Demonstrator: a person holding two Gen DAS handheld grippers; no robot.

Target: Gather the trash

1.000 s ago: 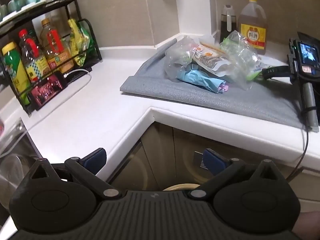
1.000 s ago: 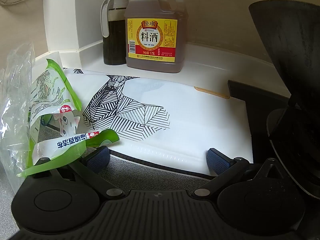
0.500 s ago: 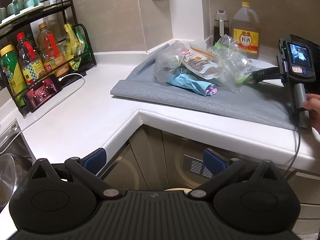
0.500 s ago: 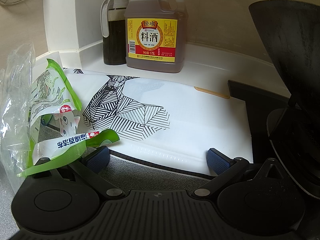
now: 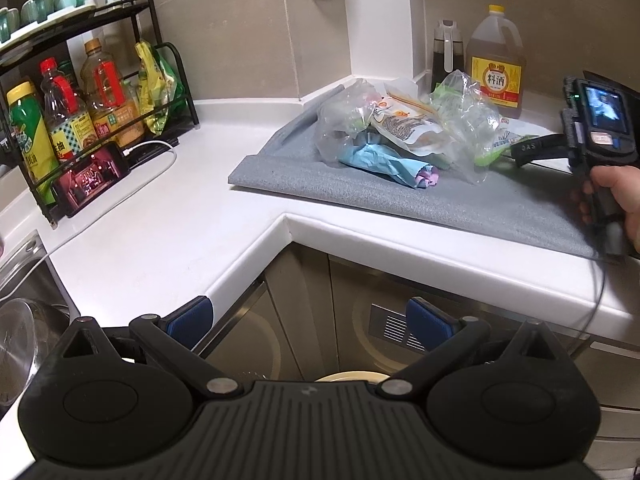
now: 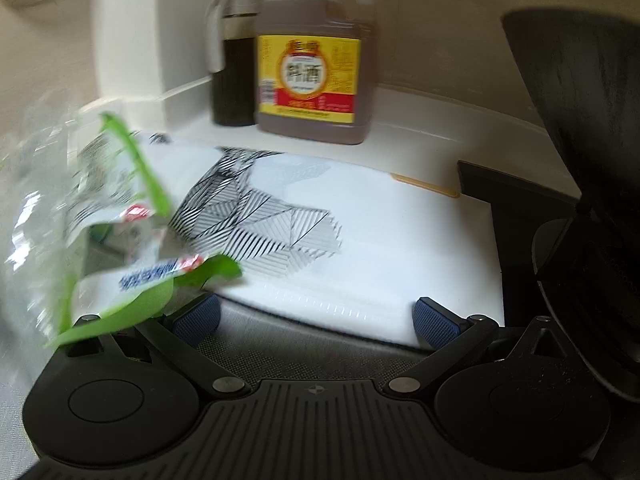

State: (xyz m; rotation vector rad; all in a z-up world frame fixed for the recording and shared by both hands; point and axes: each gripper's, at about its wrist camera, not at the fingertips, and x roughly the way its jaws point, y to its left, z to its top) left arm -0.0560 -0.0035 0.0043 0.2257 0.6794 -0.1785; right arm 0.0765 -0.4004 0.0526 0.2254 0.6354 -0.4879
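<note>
Left gripper [image 5: 310, 322]: jaws spread wide, nothing between them, hanging below the counter edge at lower centre of the left wrist view. Right gripper [image 6: 316, 316]: jaws wide apart, gripping nothing; a green-and-white wrapper [image 6: 132, 264] lies across its left finger, lower left of frame, blurred. Trash pile [image 5: 404, 136] sits on the grey mat [image 5: 460, 204], upper centre-right. Yellow jug label [image 5: 496, 80] reads 料酒; the wrapper's print is illegible.

rack w/ sauce bottles [image 5: 92, 120] | phone [image 5: 90, 174] beside it, plugged in | cooking-wine jug [image 6: 314, 68] + dark bottle [image 6: 232, 60] at wall
</note>
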